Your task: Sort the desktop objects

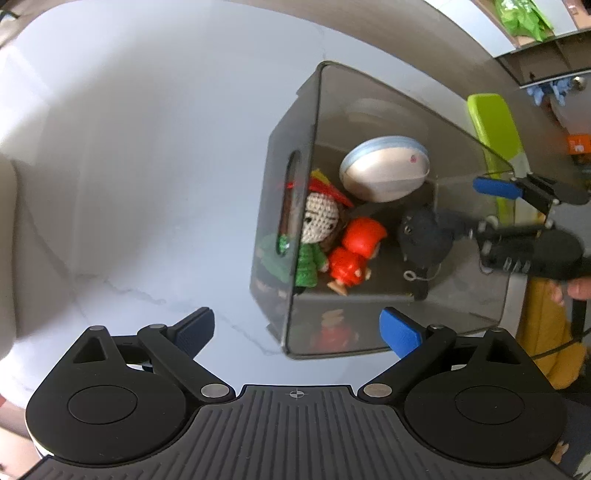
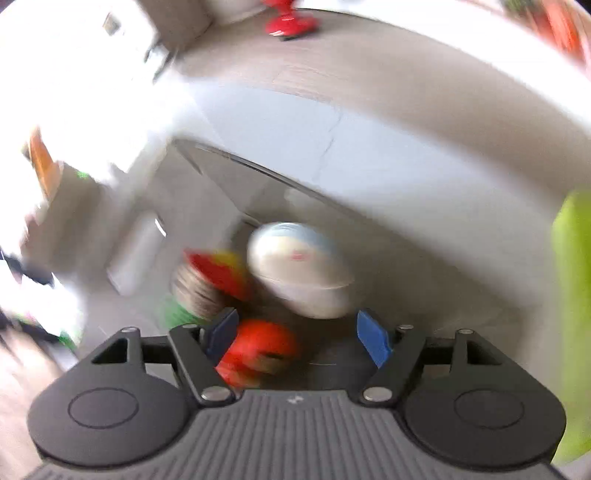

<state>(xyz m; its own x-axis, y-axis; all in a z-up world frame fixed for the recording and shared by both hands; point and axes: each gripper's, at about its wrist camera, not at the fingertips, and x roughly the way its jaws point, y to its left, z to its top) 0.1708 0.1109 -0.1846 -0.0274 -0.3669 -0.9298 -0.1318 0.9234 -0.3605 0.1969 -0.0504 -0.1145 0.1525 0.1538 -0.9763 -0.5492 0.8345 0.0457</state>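
Observation:
A smoky see-through bin [image 1: 295, 155] stands on the white marble table [image 1: 155, 155]. Inside it lie a crocheted doll in green [image 1: 317, 225], a red figurine [image 1: 354, 254], a white and blue round piece [image 1: 384, 170] and a black plush toy [image 1: 424, 236]. My left gripper [image 1: 298, 330] is open in front of the bin's near corner, with nothing between its fingers. My right gripper [image 1: 484, 212] reaches over the bin's right rim, just beside the black toy. In the blurred right wrist view it is open [image 2: 297, 336] above the red figurine [image 2: 258, 350] and the round piece [image 2: 299, 269].
A lime green upright object [image 1: 495, 140] stands just behind the bin's right side, also at the right edge [image 2: 572, 314] of the right wrist view. A hand [image 1: 580, 288] holds the right gripper. A red object [image 2: 290, 20] lies far off beyond the table. A pale cushion [image 1: 22, 229] borders the table's left.

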